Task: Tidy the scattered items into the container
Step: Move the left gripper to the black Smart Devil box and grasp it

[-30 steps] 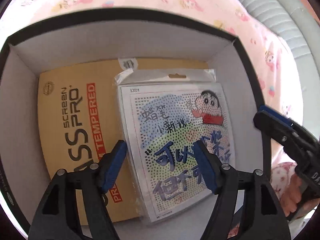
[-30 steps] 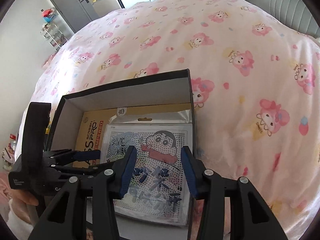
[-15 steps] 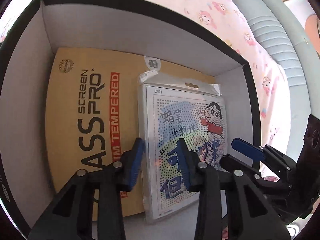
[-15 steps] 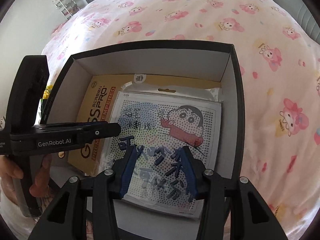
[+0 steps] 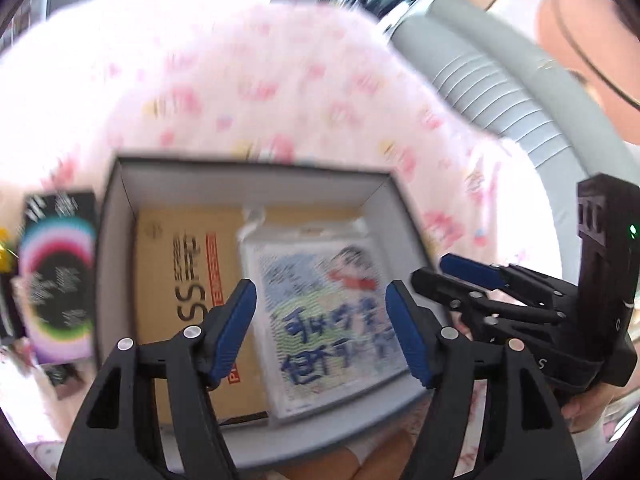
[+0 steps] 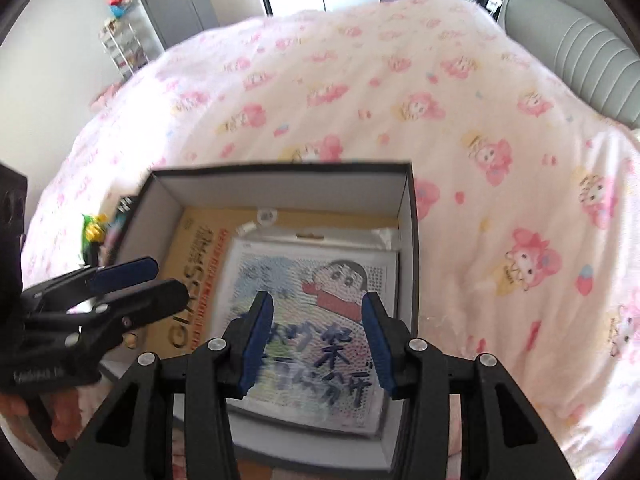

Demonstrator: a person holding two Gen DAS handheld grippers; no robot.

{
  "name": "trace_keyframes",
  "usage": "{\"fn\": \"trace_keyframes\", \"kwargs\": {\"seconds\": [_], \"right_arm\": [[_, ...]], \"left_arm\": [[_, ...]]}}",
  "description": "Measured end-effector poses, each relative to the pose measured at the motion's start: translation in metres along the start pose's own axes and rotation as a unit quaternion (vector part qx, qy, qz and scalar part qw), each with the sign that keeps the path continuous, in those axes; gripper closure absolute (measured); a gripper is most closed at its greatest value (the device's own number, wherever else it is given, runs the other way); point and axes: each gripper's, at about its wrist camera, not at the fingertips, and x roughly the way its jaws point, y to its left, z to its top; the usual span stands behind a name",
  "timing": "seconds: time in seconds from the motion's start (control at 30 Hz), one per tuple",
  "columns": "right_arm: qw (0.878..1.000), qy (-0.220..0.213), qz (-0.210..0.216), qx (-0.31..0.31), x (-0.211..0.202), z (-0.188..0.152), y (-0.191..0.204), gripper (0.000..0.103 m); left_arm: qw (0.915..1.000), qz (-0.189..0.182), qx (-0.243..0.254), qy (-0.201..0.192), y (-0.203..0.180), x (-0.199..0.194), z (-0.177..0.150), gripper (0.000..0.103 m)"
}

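The box sits on the bed, open at the top, its dark rim all around; to the right of the right tongs the quilt runs free up to the grey headboard. Beyond the box's far wall the bed is likewise open. Left of the box, past the left tongs, a black packet with rainbow rings lies just beside the outer wall, and something yellow and green shows near that same corner. Inside, a tan carton lies flat on the bottom, and the cartoon sheet in its clear sleeve lies on the carton's right part, close to the right wall. Half a second ago both tongs were low inside the box, over the sheet, with blue pads narrowed; now both have risen and backed off, so the whole rim and much more bed come into view, and both pairs of pads have spread wider. The left view is blurred by this motion. The left tongs hang above the near half of the box, jaws wide apart, holding nothing and touching nothing. The right tongs are also spread and empty, hovering over the sheet's near edge. In each view the other tongs enter from the side, near the box's near corner, pads parted.
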Motion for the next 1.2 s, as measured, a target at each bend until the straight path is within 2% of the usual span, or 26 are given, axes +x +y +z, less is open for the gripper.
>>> {"fn": "trace_keyframes", "kwargs": {"seconds": [0.03,0.1,0.17,0.23,0.37,0.5,0.57,0.67,0.87,0.97,1.1,1.17,1.2], "right_arm": [[1.000,-0.007,0.004,-0.002,-0.013,0.000,0.007,0.059],[0.999,-0.027,0.013,-0.010,-0.038,0.002,0.023,0.054],[0.998,-0.053,-0.001,-0.022,-0.063,0.005,0.032,0.050],[0.996,-0.078,-0.010,-0.029,-0.085,0.001,0.045,0.045],[0.994,-0.103,0.004,-0.033,-0.113,-0.015,0.068,0.045],[0.993,-0.110,0.043,-0.021,-0.120,-0.038,0.095,0.045],[0.993,-0.099,0.063,-0.027,-0.110,-0.040,0.107,0.045],[0.994,-0.077,0.068,-0.044,-0.091,-0.039,0.132,0.045],[0.989,-0.058,0.115,-0.079,-0.057,-0.024,0.185,0.045],[0.990,-0.040,0.113,-0.076,-0.030,-0.013,0.205,0.045],[0.991,-0.027,0.112,-0.066,0.009,0.006,0.226,0.047],[0.991,-0.006,0.121,-0.060,0.029,0.012,0.234,0.056],[0.991,0.004,0.124,-0.057,0.039,0.014,0.237,0.060]], "left_arm": [[0.9998,0.003,0.007,-0.016,-0.014,-0.001,0.014,0.034],[0.9988,0.008,0.019,-0.044,-0.026,-0.019,0.009,0.033],[0.9973,0.012,0.029,-0.066,-0.045,-0.031,0.018,0.032],[0.9957,0.008,0.037,-0.084,-0.041,-0.054,0.007,0.029],[0.9939,-0.005,0.046,-0.100,-0.030,-0.085,-0.011,0.028],[0.9936,-0.003,0.037,-0.106,-0.007,-0.100,-0.029,0.027],[0.9945,0.011,0.030,-0.100,0.008,-0.098,-0.034,0.027],[0.9941,0.041,0.015,-0.099,0.029,-0.101,-0.038,0.027],[0.9898,0.070,-0.063,-0.106,0.096,-0.110,-0.043,0.027],[0.9866,0.092,-0.094,-0.097,0.130,-0.105,-0.041,0.027],[0.9873,0.103,-0.101,-0.067,0.174,-0.087,-0.031,0.029],[0.9908,0.086,-0.100,-0.031,0.198,-0.066,-0.023,0.031],[0.9919,0.071,-0.106,-0.007,0.210,-0.052,-0.018,0.037]]}}
